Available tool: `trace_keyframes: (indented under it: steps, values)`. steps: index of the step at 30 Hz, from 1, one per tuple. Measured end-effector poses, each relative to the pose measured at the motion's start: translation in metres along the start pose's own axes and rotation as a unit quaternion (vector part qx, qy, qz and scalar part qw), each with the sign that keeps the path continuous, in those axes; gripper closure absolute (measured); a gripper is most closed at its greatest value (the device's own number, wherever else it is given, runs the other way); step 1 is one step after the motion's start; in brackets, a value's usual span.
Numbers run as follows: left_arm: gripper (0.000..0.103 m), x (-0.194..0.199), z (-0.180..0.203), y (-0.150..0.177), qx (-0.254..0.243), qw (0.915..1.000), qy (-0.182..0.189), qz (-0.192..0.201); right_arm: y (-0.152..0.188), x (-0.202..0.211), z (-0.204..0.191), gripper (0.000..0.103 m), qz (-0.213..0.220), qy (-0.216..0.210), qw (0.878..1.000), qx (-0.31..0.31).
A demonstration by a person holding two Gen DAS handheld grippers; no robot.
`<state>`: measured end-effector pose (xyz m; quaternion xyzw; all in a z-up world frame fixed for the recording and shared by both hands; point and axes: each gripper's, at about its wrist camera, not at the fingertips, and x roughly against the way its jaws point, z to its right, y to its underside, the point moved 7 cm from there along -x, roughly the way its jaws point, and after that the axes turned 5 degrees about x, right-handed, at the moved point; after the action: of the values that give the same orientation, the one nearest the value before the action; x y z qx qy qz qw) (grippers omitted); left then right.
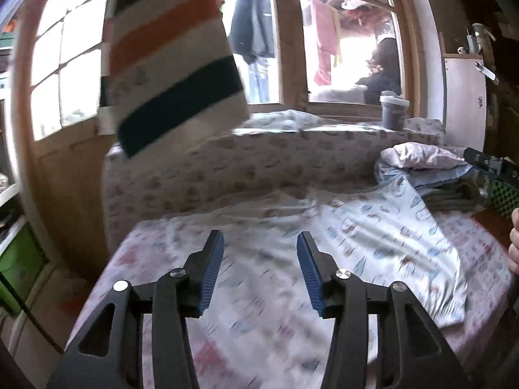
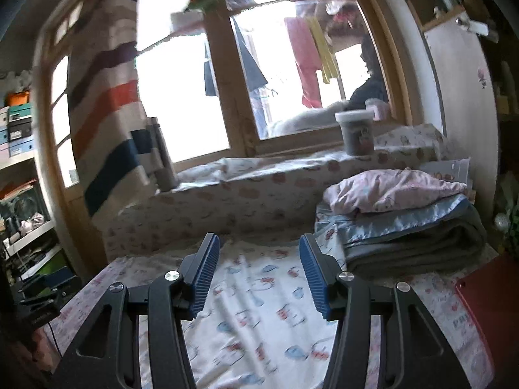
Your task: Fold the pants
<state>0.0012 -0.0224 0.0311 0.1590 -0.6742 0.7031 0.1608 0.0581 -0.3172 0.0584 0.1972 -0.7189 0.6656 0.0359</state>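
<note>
The pants [image 1: 392, 240] are white with small blue and red prints and lie spread flat on the bed [image 1: 155, 253], to the right of my left gripper. My left gripper [image 1: 261, 243] hangs above the bed, open, with nothing between its blue pads. In the right wrist view the pants [image 2: 259, 317] lie right under and ahead of my right gripper [image 2: 259, 249], which is also open and empty, clear of the cloth. A person's hand [image 1: 514, 246] shows at the right edge of the left wrist view.
A stack of folded blankets [image 2: 415, 243] with a pink pillow [image 2: 389, 191] on top sits at the bed's right end. A striped towel [image 1: 172, 64] hangs on the left by the window. A jar [image 2: 355, 133] stands on the covered ledge. Shelves [image 2: 26, 194] are at the left, a red flat object [image 2: 486, 308] at the right.
</note>
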Motion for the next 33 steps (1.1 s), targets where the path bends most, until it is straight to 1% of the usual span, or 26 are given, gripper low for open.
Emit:
trace_keyframes:
  steps: [2,4,6,10,11,13,16,18,20,23,26,27,28,29,30,32,33]
  values:
    - [0.056,0.013,-0.008,0.018,0.000,0.9998,-0.021,0.005,0.011,0.013,-0.007,0.050,0.005,0.010,1.000,0.004]
    - [0.056,0.022,-0.011,0.037,0.005,0.9997,-0.024,0.003,0.028,0.024,-0.015,0.050,0.007,0.018,1.000,0.011]
    - [0.056,0.025,-0.012,0.057,0.018,0.9995,-0.023,-0.012,0.045,0.030,-0.018,0.050,-0.003,0.032,0.999,0.014]
    - [0.056,0.025,-0.008,0.095,0.074,0.9963,0.014,-0.043,0.085,0.047,-0.013,0.050,-0.025,0.045,0.999,-0.014]
    - [0.056,0.026,-0.006,0.101,0.077,0.9959,0.017,-0.044,0.095,0.050,-0.011,0.050,-0.031,0.048,0.998,-0.023]
    - [0.056,0.025,0.005,0.113,0.056,0.9971,0.021,-0.047,0.116,0.056,-0.008,0.050,-0.044,0.052,0.997,-0.033]
    - [0.056,0.023,0.021,0.121,0.007,0.9991,0.007,-0.042,0.147,0.062,-0.009,0.050,-0.066,0.064,0.995,-0.030]
    - [0.056,0.021,0.027,0.125,-0.006,0.9991,0.000,-0.042,0.161,0.062,-0.009,0.051,-0.082,0.053,0.994,-0.042]
    - [0.056,0.018,0.027,0.129,0.015,0.9989,0.000,-0.045,0.173,0.061,-0.008,0.054,-0.092,0.032,0.993,-0.065]
    - [0.056,0.013,0.028,0.135,0.042,0.9979,0.005,-0.050,0.179,0.061,-0.010,0.054,-0.090,0.023,0.993,-0.074]
    - [0.057,0.008,0.033,0.139,0.028,0.9983,0.000,-0.052,0.185,0.058,-0.018,0.054,-0.102,0.007,0.992,-0.072]
    - [0.058,0.007,0.033,0.139,0.022,0.9986,-0.006,-0.049,0.186,0.057,-0.021,0.054,-0.107,0.014,0.992,-0.068]
    - [0.058,0.005,0.033,0.140,0.019,0.9986,-0.011,-0.048,0.187,0.056,-0.024,0.054,-0.112,0.029,0.992,-0.057]
    - [0.058,0.002,0.032,0.139,0.022,0.9985,-0.012,-0.050,0.186,0.056,-0.028,0.054,-0.109,0.032,0.992,-0.050]
    - [0.058,0.000,0.031,0.139,0.029,0.9982,-0.011,-0.052,0.185,0.055,-0.030,0.054,-0.107,0.031,0.993,-0.047]
    - [0.058,-0.003,0.028,0.138,0.049,0.9975,-0.008,-0.051,0.186,0.050,-0.033,0.055,-0.115,0.049,0.992,-0.034]
    - [0.058,-0.004,0.026,0.137,0.053,0.9974,-0.013,-0.048,0.187,0.047,-0.033,0.055,-0.119,0.055,0.991,-0.032]
